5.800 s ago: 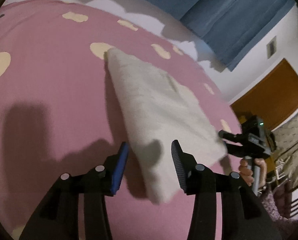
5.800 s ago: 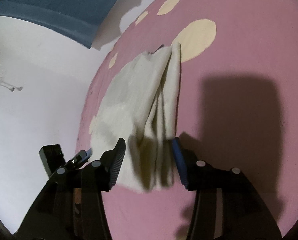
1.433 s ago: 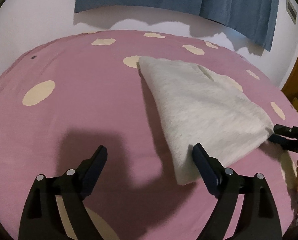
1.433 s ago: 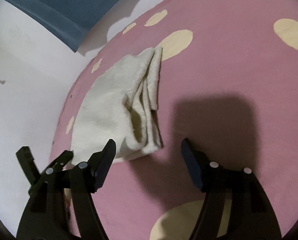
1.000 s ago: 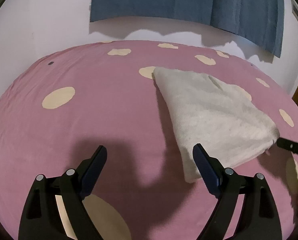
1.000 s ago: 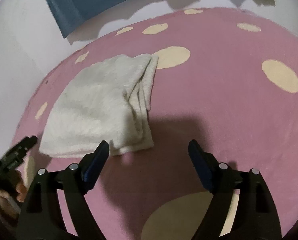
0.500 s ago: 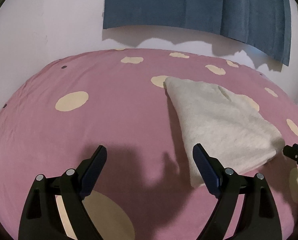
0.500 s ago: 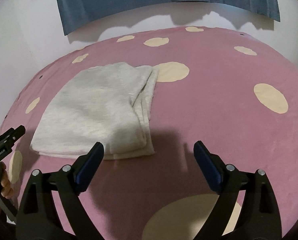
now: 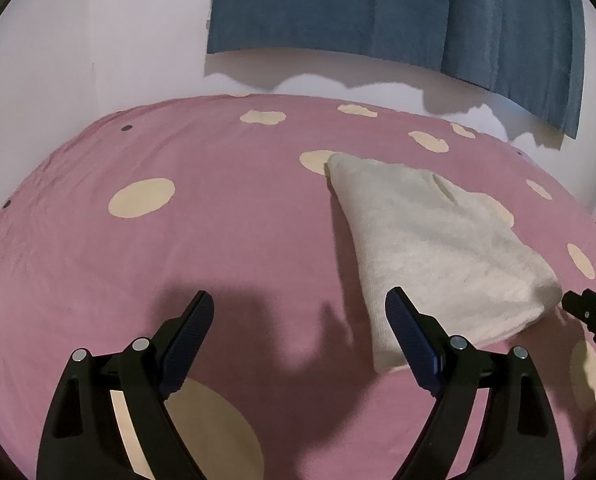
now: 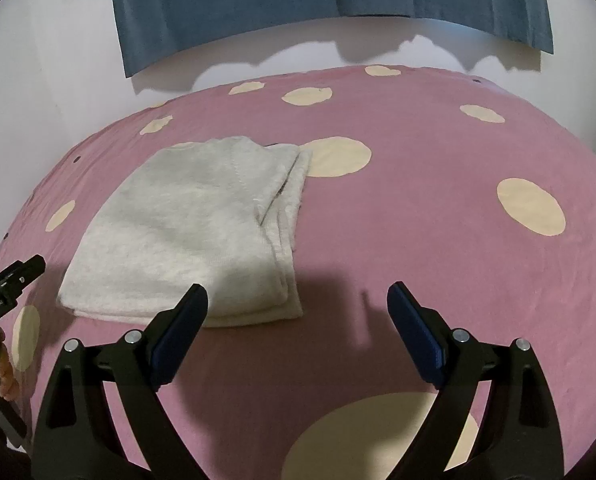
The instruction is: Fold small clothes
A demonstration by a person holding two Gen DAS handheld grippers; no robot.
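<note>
A folded cream-white fleecy garment (image 9: 430, 248) lies flat on the pink bedsheet (image 9: 177, 248) with cream spots. In the right wrist view the same garment (image 10: 189, 232) shows stacked layers along its right and near edges. My left gripper (image 9: 300, 312) is open above bare sheet, and its right finger stands in front of the garment's near left corner. My right gripper (image 10: 298, 308) is open too, held back from the garment's near edge, its left finger overlapping that edge in the view. Nothing is between either pair of jaws.
A blue curtain (image 9: 398, 12) hangs on the white wall behind the bed. The sheet (image 10: 438, 240) runs wide to the right of the garment. The other gripper's tip (image 9: 590, 316) shows at the right edge of the left view, and a hand holds the other gripper (image 10: 1, 292) at the right view's left edge.
Both grippers let go of the folded garment and drew back from it. Over the last second the views tilted up a little; the garment has lain still.
</note>
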